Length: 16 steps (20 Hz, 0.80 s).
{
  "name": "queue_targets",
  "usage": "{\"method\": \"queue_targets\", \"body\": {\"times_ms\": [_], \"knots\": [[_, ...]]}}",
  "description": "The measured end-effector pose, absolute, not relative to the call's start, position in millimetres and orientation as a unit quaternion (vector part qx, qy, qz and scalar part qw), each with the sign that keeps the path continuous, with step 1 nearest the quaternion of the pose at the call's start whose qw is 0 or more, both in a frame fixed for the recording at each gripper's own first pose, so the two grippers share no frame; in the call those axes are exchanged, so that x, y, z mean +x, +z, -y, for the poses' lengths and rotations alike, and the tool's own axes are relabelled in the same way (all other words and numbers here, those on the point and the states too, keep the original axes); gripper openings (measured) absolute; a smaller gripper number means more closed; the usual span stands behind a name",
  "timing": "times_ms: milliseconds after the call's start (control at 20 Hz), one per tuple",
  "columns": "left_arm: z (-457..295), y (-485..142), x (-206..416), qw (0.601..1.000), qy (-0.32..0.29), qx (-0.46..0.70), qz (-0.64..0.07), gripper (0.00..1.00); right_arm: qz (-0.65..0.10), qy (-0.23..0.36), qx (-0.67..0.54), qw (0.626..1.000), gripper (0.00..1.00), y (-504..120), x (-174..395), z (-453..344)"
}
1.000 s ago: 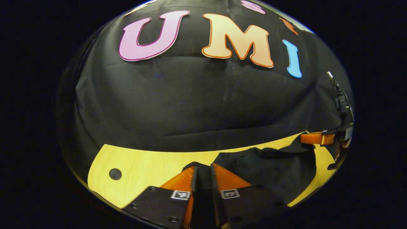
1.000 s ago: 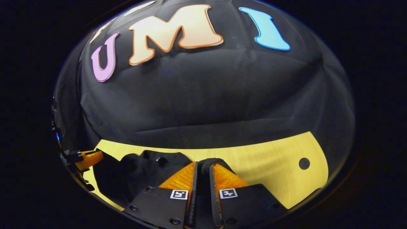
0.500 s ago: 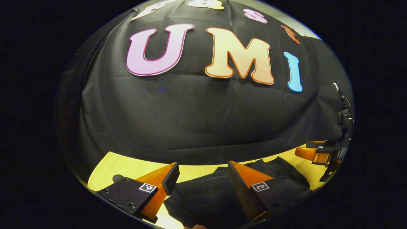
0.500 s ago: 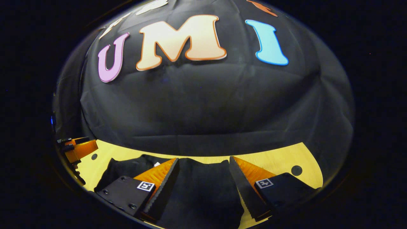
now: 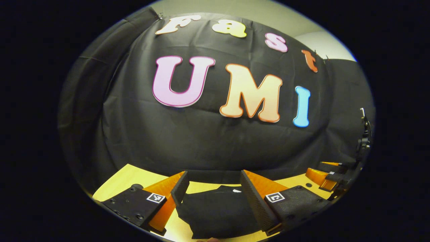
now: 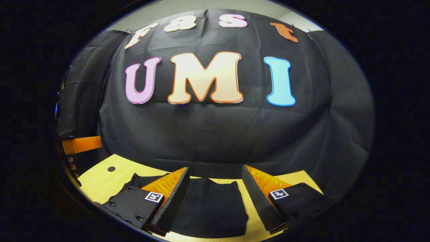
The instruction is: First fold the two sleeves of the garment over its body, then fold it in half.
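1. While its two fingers stand spread wide with nothing between them, the left gripper hangs above a black garment, which lies folded on the wooden table just below and ahead of its tips.
2. Far off to that gripper's right, the right gripper shows at the edge of the left gripper view.
3. In the right gripper view, the right gripper is likewise parted and empty, with the garment flat on the table beneath the gap.
4. Off to its left, the left gripper juts in over the table's far corner, near a round hole in the wood.
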State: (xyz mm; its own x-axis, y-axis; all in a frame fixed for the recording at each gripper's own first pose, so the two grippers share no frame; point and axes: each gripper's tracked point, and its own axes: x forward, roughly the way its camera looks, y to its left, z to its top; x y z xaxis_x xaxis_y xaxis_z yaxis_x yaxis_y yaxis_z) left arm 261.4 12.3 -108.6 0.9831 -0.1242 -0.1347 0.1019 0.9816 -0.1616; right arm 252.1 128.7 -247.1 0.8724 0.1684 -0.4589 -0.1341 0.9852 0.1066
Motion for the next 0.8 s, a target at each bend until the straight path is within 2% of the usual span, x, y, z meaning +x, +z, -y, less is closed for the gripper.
{"method": "queue_targets", "body": {"times_ms": [300,800], "knots": [[-11,-49,171,0.997,-0.075,-0.033,-0.015,0.92,-0.212,0.093,0.039,0.972,0.98,-199,179,-128],[-13,-19,72,0.997,-0.040,-0.059,-0.030,0.92,-0.201,0.065,0.115,0.971,0.97,-133,81,-110]]}}
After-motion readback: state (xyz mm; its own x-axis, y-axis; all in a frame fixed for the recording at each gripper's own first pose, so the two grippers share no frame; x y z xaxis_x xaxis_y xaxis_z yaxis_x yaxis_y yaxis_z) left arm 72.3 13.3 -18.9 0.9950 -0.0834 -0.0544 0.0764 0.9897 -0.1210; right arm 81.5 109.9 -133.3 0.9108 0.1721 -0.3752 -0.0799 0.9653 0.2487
